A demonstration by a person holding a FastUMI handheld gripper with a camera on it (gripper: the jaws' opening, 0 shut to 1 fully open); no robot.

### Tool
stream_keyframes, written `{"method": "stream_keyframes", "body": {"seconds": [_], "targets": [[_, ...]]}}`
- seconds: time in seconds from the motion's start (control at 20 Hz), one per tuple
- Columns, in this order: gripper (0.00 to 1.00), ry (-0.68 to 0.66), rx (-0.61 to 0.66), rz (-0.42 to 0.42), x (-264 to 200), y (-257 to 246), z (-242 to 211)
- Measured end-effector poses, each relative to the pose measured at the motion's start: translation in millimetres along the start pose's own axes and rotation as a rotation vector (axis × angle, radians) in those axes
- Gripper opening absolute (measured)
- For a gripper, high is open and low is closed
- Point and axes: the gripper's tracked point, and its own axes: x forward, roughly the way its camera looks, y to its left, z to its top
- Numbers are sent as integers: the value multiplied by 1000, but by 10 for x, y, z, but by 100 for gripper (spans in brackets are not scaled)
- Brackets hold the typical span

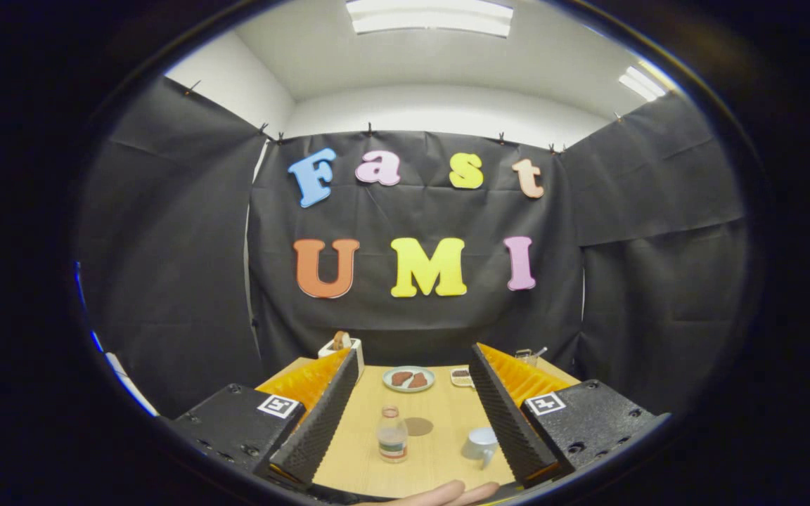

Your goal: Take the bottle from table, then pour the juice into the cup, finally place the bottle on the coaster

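A small clear bottle [392, 434] with a banded label stands upright on the wooden table [440, 460], between my two fingers and a little ahead of them. A round brown coaster [418, 426] lies flat just behind and to the right of the bottle. A pale cup [482, 445] with a handle sits close to the inner side of my right finger [507, 414]. My gripper [412, 422] is open wide above the table's near part, with nothing held between the fingers.
At the far side of the table are a plate [408, 379] with brown pieces, a small tray [460, 377], a white holder [341, 346] at the far left and a glass [526, 356] at the far right. A person's fingers [440, 494] show by the near edge.
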Motion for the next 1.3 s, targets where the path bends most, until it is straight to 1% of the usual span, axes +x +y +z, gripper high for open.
{"method": "stream_keyframes", "body": {"seconds": [0.5, 0.75, 1.0, 1.3], "targets": [[100, 35, 5, -13, 234, 78, -509], [100, 56, 16, -33, 360, 102, -796], [100, 73, 26, -9, 464, 222, -1062], [100, 124, 21, -24, 638, 251, -1575]]}}
